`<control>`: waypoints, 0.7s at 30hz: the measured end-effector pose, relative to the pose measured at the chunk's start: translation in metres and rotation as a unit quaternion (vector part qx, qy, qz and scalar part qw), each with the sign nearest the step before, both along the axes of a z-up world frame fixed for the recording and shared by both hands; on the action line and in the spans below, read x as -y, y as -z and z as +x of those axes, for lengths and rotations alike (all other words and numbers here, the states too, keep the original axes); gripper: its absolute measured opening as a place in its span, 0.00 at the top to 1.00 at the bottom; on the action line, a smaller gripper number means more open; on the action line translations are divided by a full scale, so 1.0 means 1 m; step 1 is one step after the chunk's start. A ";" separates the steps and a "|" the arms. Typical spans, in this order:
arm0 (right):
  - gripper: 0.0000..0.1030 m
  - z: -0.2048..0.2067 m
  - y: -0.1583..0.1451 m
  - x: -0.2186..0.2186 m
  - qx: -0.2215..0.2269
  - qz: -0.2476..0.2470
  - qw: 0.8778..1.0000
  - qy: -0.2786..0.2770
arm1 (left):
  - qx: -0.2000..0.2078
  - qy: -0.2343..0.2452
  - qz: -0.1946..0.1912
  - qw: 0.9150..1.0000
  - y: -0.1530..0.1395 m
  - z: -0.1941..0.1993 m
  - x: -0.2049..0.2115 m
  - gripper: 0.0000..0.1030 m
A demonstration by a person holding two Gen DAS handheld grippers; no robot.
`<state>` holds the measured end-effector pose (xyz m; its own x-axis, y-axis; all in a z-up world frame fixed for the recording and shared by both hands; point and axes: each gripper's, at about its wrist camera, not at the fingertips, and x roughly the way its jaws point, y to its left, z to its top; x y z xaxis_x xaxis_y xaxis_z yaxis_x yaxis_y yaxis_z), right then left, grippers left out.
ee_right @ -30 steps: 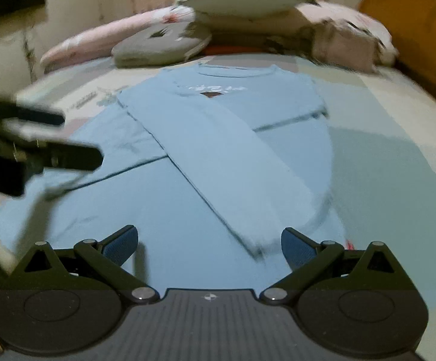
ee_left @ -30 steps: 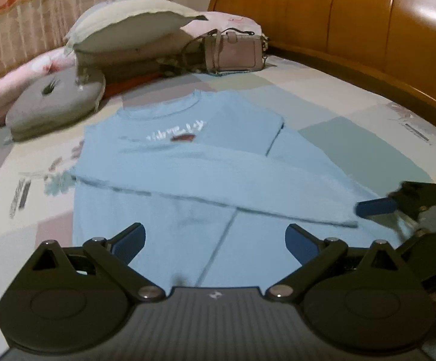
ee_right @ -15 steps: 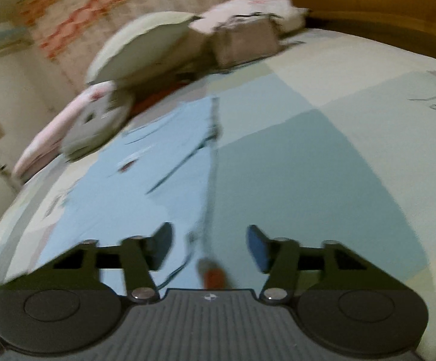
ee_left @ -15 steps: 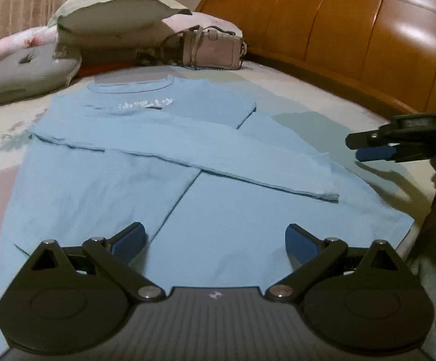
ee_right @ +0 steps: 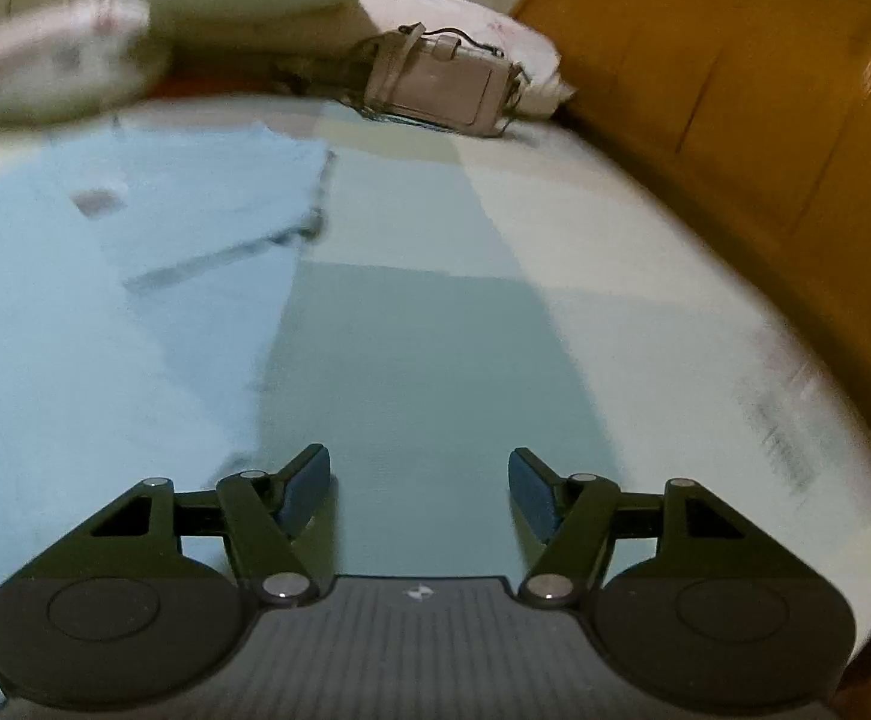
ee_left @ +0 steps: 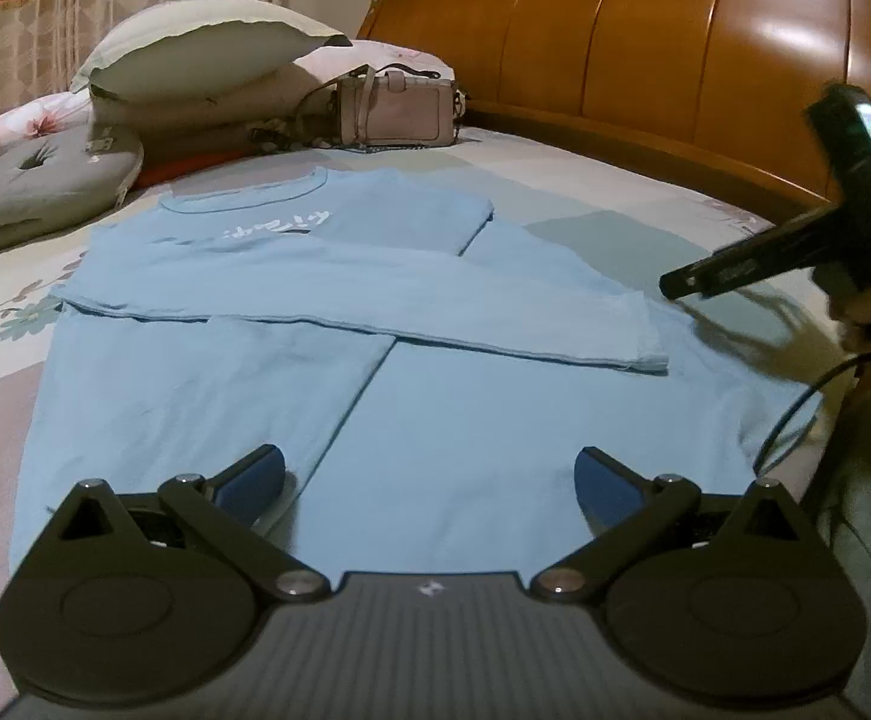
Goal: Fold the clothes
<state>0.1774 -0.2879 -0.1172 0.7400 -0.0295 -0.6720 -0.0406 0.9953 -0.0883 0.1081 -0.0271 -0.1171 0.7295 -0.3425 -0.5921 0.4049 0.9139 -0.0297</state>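
A light blue long-sleeved shirt (ee_left: 375, 324) lies flat on the bed, front up, with white lettering near the collar. One sleeve (ee_left: 387, 306) is folded across the chest, its cuff toward the right. My left gripper (ee_left: 429, 477) hovers open over the shirt's hem with nothing between its fingers. My right gripper (ee_right: 420, 483) is open and empty, just right of the shirt's edge (ee_right: 237, 360), over bare bedsheet. In the left wrist view the right gripper (ee_left: 711, 276) is raised at the right, held by a hand.
A pinkish-grey handbag (ee_left: 396, 111), a pale green pillow (ee_left: 207, 54) and a grey cushion (ee_left: 39, 180) lie at the far end of the bed. A wooden headboard (ee_left: 645, 48) runs along the right side. The patterned bedsheet (ee_right: 525, 276) is bare right of the shirt.
The right gripper has lifted and swung to the right of the shirt, and its fingers have spread wider. The left gripper stays open over the hem; its view has shifted a little.
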 end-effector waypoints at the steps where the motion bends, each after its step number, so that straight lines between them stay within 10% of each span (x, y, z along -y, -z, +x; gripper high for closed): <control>1: 0.28 -0.009 -0.005 -0.001 0.002 0.026 1.000 -0.012 | -0.002 -0.001 0.001 1.000 -0.001 -0.001 -0.001 0.01; 21: 0.00 -0.094 0.024 -0.054 -0.004 0.048 0.989 -0.140 | -0.025 -0.056 0.032 0.998 0.002 -0.072 -0.014 0.01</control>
<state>0.0831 -0.2334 -0.1412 0.7048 0.2396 -0.6677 -0.3158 0.9488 0.0071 0.0361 -0.0134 -0.1188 0.7298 -0.2209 -0.6469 0.2996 0.9540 0.0123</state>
